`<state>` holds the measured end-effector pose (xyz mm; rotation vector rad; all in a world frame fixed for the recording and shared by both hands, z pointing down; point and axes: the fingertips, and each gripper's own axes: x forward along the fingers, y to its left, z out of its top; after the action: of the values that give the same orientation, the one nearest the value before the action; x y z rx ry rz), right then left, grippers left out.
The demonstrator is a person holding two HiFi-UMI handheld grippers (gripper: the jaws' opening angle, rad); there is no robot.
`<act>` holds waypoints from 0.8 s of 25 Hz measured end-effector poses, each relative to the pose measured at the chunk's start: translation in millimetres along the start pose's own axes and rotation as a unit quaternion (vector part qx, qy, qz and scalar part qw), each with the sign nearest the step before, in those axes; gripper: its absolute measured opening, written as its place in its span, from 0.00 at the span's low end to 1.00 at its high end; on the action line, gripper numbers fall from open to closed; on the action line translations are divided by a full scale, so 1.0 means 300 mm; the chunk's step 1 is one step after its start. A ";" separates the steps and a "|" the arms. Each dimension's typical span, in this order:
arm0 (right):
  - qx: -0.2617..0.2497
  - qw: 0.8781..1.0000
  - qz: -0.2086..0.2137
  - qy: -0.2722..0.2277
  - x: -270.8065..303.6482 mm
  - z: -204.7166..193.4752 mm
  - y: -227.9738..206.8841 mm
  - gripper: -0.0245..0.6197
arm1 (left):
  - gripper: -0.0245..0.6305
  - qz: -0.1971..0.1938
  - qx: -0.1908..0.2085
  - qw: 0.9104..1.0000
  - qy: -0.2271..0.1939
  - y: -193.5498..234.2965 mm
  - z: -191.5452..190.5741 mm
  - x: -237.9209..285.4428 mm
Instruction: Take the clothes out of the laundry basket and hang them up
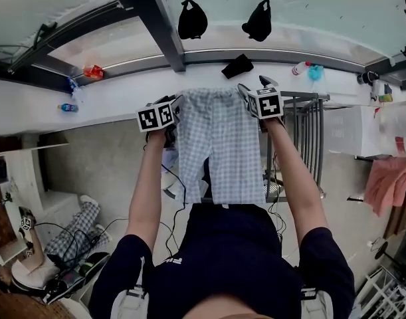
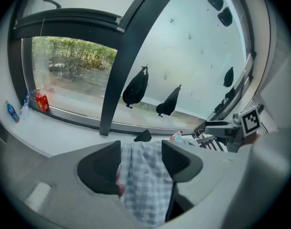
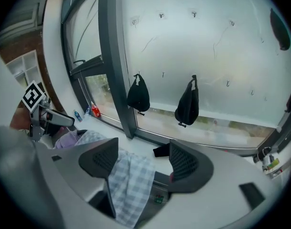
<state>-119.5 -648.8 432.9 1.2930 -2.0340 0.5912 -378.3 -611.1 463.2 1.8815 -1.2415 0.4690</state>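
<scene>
Both spread: left hand-held gripper and right hand-held gripper, checked cloth between each one's jaws.

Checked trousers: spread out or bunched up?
Spread out: the checked trousers hang flat over the drying rack, both legs dangling side by side in the head view.

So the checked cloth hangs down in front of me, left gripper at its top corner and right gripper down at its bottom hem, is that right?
Not quite. The head view shows the right gripper up at the other top corner of the checked cloth, roughly level with the left gripper, not at the hem. The rest holds.
</scene>
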 end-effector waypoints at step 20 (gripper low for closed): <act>-0.013 0.988 0.082 -0.128 -0.670 -0.131 0.171 0.53 | 0.46 -0.022 0.036 0.986 -0.161 -0.546 -0.151 -0.532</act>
<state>-94.2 -477.0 312.6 1.2472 -2.3684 0.4887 -298.6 -452.2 312.2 2.1021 -1.4018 0.1906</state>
